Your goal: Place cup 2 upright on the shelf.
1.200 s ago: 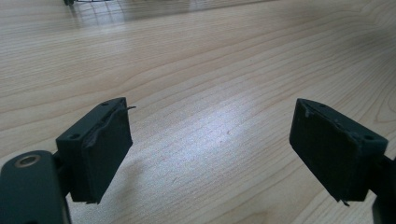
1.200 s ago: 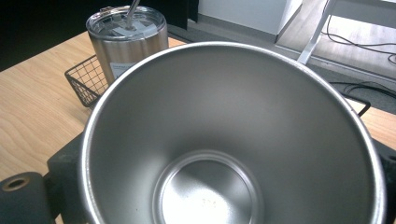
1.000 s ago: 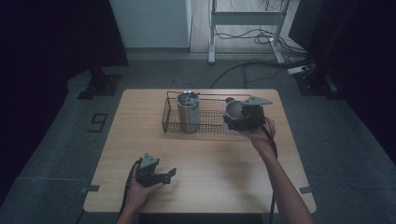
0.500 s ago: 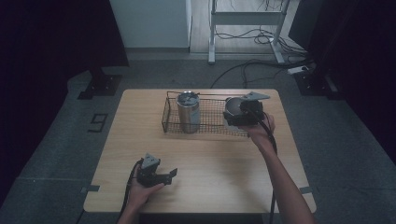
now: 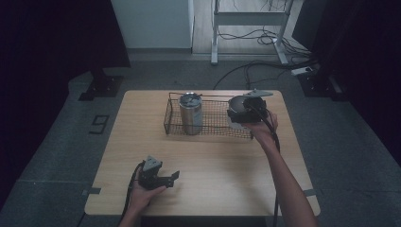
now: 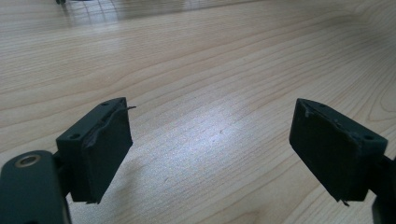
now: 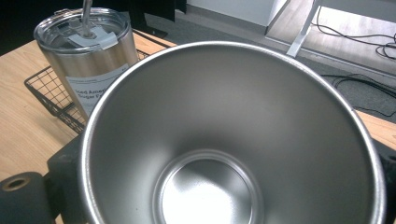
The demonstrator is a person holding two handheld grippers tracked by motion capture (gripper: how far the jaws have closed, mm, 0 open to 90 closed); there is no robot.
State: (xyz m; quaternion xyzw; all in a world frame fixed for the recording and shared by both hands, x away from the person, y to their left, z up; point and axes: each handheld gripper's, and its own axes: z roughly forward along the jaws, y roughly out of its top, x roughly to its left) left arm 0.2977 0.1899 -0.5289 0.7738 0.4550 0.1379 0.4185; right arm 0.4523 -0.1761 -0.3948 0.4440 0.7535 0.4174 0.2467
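An open stainless steel cup (image 7: pixel 210 140) sits between the jaws of my right gripper (image 5: pixel 239 113), which is shut on it; one black finger (image 7: pixel 65 168) shows beside its wall. The cup is empty and hangs over the right end of a wire basket (image 5: pixel 215 124). A lidded steel tumbler (image 5: pixel 190 113) with a label (image 7: pixel 88 84) stands upright in the basket's left part. My left gripper (image 5: pixel 172 177) rests low over the wooden table (image 5: pixel 222 161) near its front edge. Its pads (image 6: pixel 105 149) stand well apart with bare wood between them.
The basket lies along the far half of the table. Beyond the table's far edge are a metal stand (image 5: pixel 250 19), cables on the floor (image 5: pixel 265 71) and a dark foot plate (image 5: pixel 101 87) at the left.
My right gripper with the cup has shifted slightly toward the table's far side over the basket. The left gripper has stayed where it was.
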